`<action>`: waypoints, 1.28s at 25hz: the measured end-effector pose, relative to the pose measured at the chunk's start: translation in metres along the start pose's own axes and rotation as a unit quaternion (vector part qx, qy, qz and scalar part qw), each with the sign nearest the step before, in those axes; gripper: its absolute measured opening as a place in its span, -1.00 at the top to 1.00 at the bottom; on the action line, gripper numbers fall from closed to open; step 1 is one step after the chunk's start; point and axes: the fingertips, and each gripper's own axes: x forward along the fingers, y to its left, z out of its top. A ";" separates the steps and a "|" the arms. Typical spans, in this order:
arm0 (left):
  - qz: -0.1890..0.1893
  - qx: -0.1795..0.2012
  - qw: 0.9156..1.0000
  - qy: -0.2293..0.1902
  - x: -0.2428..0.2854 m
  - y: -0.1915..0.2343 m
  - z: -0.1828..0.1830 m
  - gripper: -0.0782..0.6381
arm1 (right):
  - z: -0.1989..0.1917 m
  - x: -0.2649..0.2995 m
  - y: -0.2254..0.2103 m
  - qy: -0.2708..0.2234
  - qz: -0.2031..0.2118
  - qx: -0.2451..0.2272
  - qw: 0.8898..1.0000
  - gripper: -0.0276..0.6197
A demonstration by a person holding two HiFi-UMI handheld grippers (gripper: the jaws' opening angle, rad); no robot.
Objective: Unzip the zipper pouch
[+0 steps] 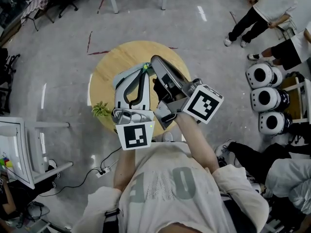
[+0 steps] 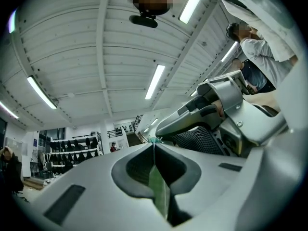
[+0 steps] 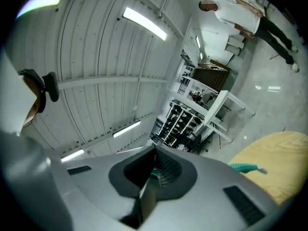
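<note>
Plainly, left tongs [image 1: 144,69] and right tongs [image 1: 154,59] carry square markers [image 1: 134,135].

We record a round wooden table [image 1: 107,72] bearing a small green plant [image 1: 100,109] at its edge, three white domed units [image 1: 265,99] stacked well apart, and bystanders [image 1: 265,8] standing beyond.

Cream numbered T-shirt [image 1: 165,178]; grey left tool [image 2: 154,144] and right tool [image 3: 155,149]
</note>
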 end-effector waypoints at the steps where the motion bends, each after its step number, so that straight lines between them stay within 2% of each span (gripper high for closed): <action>1: -0.002 -0.002 1.000 0.000 -0.001 0.000 -0.001 0.69 | -0.001 0.000 0.001 0.002 0.001 -0.009 1.000 0.82; 4: -0.004 -0.006 1.000 -0.002 -0.007 0.001 -0.004 0.70 | -0.007 -0.001 0.001 0.009 -0.010 -0.039 0.999 0.82; 6: 0.009 -0.038 0.999 -0.010 -0.015 0.010 -0.003 0.70 | -0.006 -0.007 -0.013 0.004 -0.045 -0.054 0.998 0.83; 8: 0.029 -0.067 0.997 -0.021 -0.022 0.021 0.001 0.70 | 0.001 -0.020 -0.035 -0.006 -0.077 -0.047 0.996 0.83; 10: 0.036 -0.063 0.997 -0.028 -0.025 0.027 0.007 0.70 | 0.012 -0.035 -0.050 -0.022 -0.096 -0.036 0.995 0.83; 13: 0.058 -0.075 0.995 -0.043 -0.030 0.043 0.016 0.70 | 0.027 -0.048 -0.064 -0.037 -0.123 -0.059 0.990 0.83; 16: 0.060 -0.057 0.996 -0.042 -0.031 0.048 0.017 0.70 | 0.032 -0.053 -0.067 -0.049 -0.128 -0.052 0.989 0.83; 19: 0.065 -0.071 0.995 -0.039 -0.031 0.046 0.014 0.70 | 0.032 -0.054 -0.067 -0.049 -0.126 -0.060 0.989 0.83; 25: 0.058 -0.083 0.994 -0.034 -0.024 0.037 0.013 0.70 | 0.035 -0.060 -0.077 -0.044 -0.129 -0.046 0.990 0.83; 30: 0.044 -0.093 0.994 -0.026 -0.022 0.032 0.003 0.70 | 0.036 -0.062 -0.071 -0.045 -0.121 -0.091 0.987 0.80; 32: 0.039 -0.102 0.994 -0.018 -0.020 0.027 -0.004 0.70 | 0.038 -0.062 -0.065 -0.043 -0.108 -0.106 0.988 0.61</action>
